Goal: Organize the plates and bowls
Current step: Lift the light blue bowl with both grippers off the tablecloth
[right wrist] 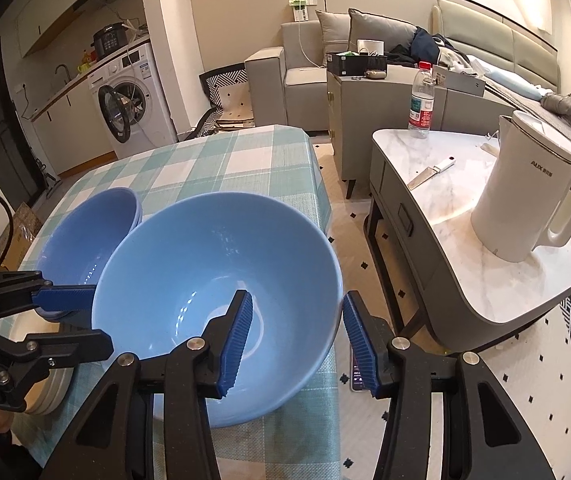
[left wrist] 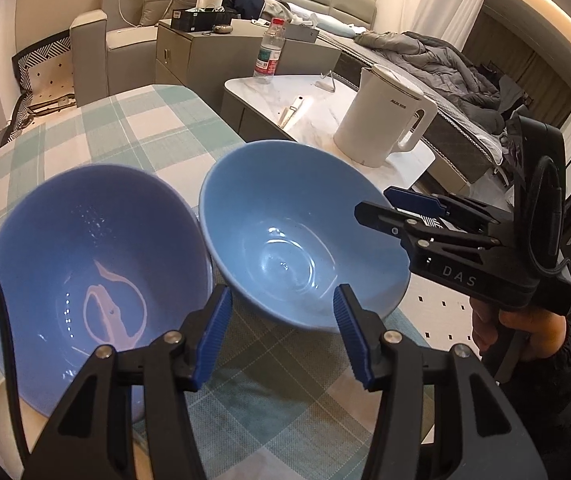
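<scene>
Although both glazed blue ceramic bowls sit side by side on the green-and-white checked tablecloth (right wrist: 221, 160), each looks heavy for its size, rigid, slick and breakable. The lighter blue bowl (right wrist: 217, 280) stands at the table's near corner, and the right gripper (right wrist: 297, 336) straddles its right rim, one pad inside and one outside, not yet pressing. The left gripper (left wrist: 281, 332) hangs parted and empty before the gap between that bowl and the deeper blue bowl (left wrist: 85, 264). I judge the rim the best hold, pinched firmly wall-to-wall.
</scene>
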`<state>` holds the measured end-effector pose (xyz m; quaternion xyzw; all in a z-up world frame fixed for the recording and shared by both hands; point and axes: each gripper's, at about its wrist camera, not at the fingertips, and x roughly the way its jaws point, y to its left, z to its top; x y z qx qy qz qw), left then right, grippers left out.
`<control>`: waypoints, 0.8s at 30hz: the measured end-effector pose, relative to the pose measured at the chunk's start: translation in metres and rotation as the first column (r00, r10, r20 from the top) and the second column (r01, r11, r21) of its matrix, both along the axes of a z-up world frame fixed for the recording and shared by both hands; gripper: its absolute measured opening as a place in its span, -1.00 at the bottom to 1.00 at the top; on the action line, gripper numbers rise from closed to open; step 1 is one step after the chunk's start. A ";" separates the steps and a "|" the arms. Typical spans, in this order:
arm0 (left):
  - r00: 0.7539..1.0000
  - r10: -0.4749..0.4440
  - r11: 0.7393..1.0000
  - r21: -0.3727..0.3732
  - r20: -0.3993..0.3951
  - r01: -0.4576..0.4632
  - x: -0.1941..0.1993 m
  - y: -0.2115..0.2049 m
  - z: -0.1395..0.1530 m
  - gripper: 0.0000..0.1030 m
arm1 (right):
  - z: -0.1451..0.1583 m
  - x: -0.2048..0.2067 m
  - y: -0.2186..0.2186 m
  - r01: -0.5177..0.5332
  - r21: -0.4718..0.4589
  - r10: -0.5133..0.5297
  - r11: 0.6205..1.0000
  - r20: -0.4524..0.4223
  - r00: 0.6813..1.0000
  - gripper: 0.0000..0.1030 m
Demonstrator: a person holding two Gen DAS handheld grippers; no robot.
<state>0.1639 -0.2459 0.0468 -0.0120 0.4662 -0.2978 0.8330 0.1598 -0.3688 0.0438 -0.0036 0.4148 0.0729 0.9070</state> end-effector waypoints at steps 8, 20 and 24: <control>0.999 -0.005 1.000 0.023 0.033 0.005 0.003 -0.004 -0.001 0.01 | 0.000 0.002 0.001 -0.014 -0.019 0.015 1.000 0.011 1.000 -0.06; 0.996 -0.007 0.999 0.033 0.087 0.004 -0.003 -0.002 0.005 0.00 | 0.002 -0.009 -0.001 -0.029 0.024 0.028 0.999 0.032 0.999 -0.06; 0.996 -0.009 0.999 0.034 0.091 0.006 -0.004 -0.001 0.006 -0.01 | 0.005 -0.011 0.001 -0.028 0.016 0.028 0.999 0.036 0.999 -0.06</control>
